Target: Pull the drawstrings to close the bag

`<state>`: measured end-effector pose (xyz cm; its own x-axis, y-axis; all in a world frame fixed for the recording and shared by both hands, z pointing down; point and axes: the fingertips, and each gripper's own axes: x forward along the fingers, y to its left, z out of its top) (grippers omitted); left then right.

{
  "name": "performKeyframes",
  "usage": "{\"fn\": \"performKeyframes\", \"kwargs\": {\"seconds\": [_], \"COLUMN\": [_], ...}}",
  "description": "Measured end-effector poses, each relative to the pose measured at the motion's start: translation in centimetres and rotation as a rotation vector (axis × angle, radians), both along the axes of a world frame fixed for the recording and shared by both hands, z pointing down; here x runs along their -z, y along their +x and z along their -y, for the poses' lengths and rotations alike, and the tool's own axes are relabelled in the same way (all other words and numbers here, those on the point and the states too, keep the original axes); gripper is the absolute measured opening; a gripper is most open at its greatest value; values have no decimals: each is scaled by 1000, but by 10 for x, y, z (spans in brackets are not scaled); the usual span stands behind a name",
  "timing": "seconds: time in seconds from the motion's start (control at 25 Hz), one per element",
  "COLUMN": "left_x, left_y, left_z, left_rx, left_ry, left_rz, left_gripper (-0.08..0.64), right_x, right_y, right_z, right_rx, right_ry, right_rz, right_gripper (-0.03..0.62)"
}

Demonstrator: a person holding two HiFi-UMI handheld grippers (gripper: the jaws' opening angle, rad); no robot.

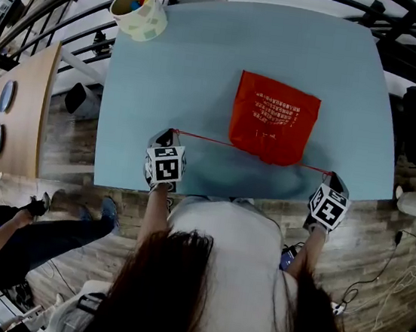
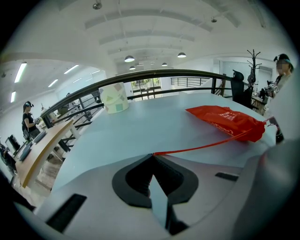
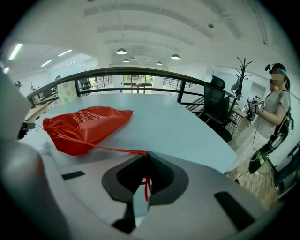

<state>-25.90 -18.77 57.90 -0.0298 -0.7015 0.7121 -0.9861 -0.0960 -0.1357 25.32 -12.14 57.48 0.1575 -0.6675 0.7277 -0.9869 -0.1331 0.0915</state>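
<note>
A red drawstring bag point(image 1: 274, 117) of thin, crinkled material with white print is lying flat just right of centre in the head view. It is resting on a pale blue worktop point(image 1: 207, 55), its gathered mouth facing the lower edge of the frame. Two thin red drawstrings are running out from that mouth in straight, taut lines, the left cord point(image 1: 204, 138) toward the lower left and the right cord point(image 1: 315, 168) toward the lower right. The left hand-held gripper point(image 1: 173, 132) is clamping the end of its cord with jaws pressed together. The right hand-held gripper point(image 1: 331, 175) is doing the same, a short red tail hanging below its closed jaws in the right gripper view. Both are sitting by the worktop's lower edge, well apart, with the bag between them. The pulling step appears to be nearing its finish, as the mouth is looking cinched. The next move is probably calling for a last outward tug with firm grips, then a release. A pale paper cup point(image 1: 139, 12) is standing at the upper left.
</note>
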Motion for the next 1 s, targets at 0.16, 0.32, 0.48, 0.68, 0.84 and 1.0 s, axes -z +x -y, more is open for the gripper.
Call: {"fn": "performKeyframes", "kwargs": {"seconds": [0.16, 0.32, 0.48, 0.68, 0.84, 1.0], "left_x": [-1, -2, -2, -5, -3, -3], "left_y": [-1, -2, -1, -4, -3, 10], "left_z": [0, 1, 1, 0, -2, -1], "left_rx": [7, 11, 11, 22, 27, -31], "left_ry": [-6, -5, -9, -17, -29, -33], "left_rz": [-12, -9, -7, -17, -43, -58], "left_gripper": [17, 17, 17, 17, 17, 17], "right_x": [0, -1, -2, -1, 1, 2], "right_y": [6, 6, 8, 7, 3, 0], "right_z": [0, 1, 1, 4, 9, 12], "right_rx": [-11, -9, -12, -18, 1, 36], "right_ry": [-4, -8, -9, -5, -6, -23], "right_rz": [1, -1, 0, 12, 10, 11], "right_gripper": [26, 26, 26, 26, 26, 26]}}
